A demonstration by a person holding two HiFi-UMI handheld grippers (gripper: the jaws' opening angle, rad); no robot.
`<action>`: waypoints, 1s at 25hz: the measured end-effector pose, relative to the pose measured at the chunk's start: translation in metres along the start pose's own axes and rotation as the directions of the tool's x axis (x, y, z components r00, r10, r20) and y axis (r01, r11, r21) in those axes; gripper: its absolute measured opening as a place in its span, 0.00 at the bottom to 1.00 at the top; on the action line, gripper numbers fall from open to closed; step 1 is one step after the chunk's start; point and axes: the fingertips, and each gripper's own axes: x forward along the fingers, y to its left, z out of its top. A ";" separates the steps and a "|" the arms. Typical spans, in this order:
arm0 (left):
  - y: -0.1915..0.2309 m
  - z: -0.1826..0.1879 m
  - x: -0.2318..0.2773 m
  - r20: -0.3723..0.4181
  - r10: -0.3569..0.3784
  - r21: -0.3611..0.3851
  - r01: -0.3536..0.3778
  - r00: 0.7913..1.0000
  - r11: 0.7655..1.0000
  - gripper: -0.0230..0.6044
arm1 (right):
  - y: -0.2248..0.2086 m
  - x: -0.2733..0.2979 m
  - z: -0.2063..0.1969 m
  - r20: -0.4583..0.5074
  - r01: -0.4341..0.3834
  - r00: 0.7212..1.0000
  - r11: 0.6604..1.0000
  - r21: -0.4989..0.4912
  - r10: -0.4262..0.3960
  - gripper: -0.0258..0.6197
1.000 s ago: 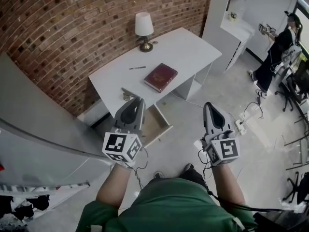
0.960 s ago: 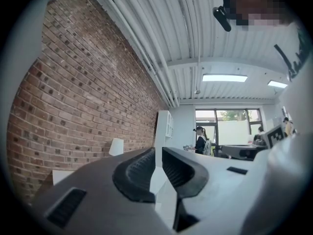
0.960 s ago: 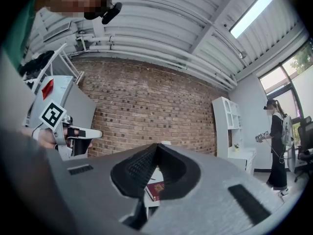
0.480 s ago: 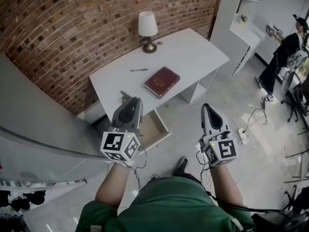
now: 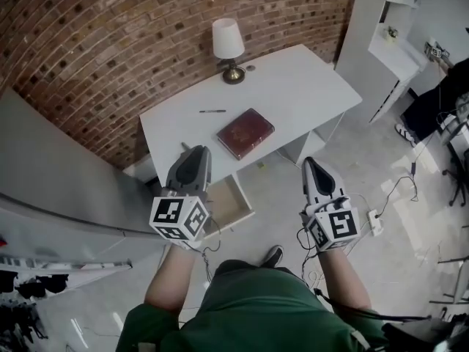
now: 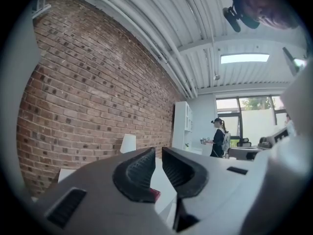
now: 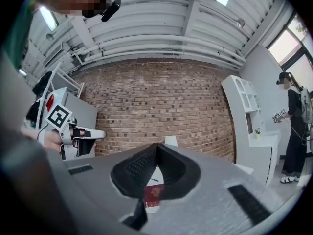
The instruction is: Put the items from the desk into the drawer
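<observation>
The book lies flat on the desk, close to its near edge. The pen lies a little farther back and to the left, apart from the book. Under the desk's near left part the drawer stands pulled out. A lamp stands at the desk's far edge, by the brick wall.

Both tools are held level on the near side of the desk and touch nothing. The left gripper is at the drawer's left; its jaws are a narrow slit apart, with nothing between them. The right gripper is to the right of the drawer, over the floor; its jaw tips meet and it holds nothing.

A white shelf unit stands right of the desk, and a person stands at the far right.
</observation>
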 end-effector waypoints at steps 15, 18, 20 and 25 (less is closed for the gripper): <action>0.033 -0.067 0.111 -0.158 -0.058 0.013 0.061 0.986 0.998 0.10 | -0.058 0.044 -0.034 -0.086 0.087 0.993 0.996 0.032 -0.084 0.04; 0.048 -0.085 0.139 -0.197 -0.112 -0.001 0.114 0.974 0.993 0.11 | -0.064 0.054 -0.034 -0.096 0.134 0.986 0.991 0.006 -0.133 0.04; 0.060 -0.096 0.154 -0.218 -0.135 -0.005 0.137 0.967 0.991 0.11 | -0.067 0.060 -0.037 -0.109 0.162 0.981 0.987 -0.007 -0.161 0.04; 0.089 -0.124 0.191 -0.276 -0.189 -0.026 0.189 0.942 0.982 0.15 | -0.064 0.082 -0.047 -0.144 0.201 0.969 0.979 -0.031 -0.203 0.04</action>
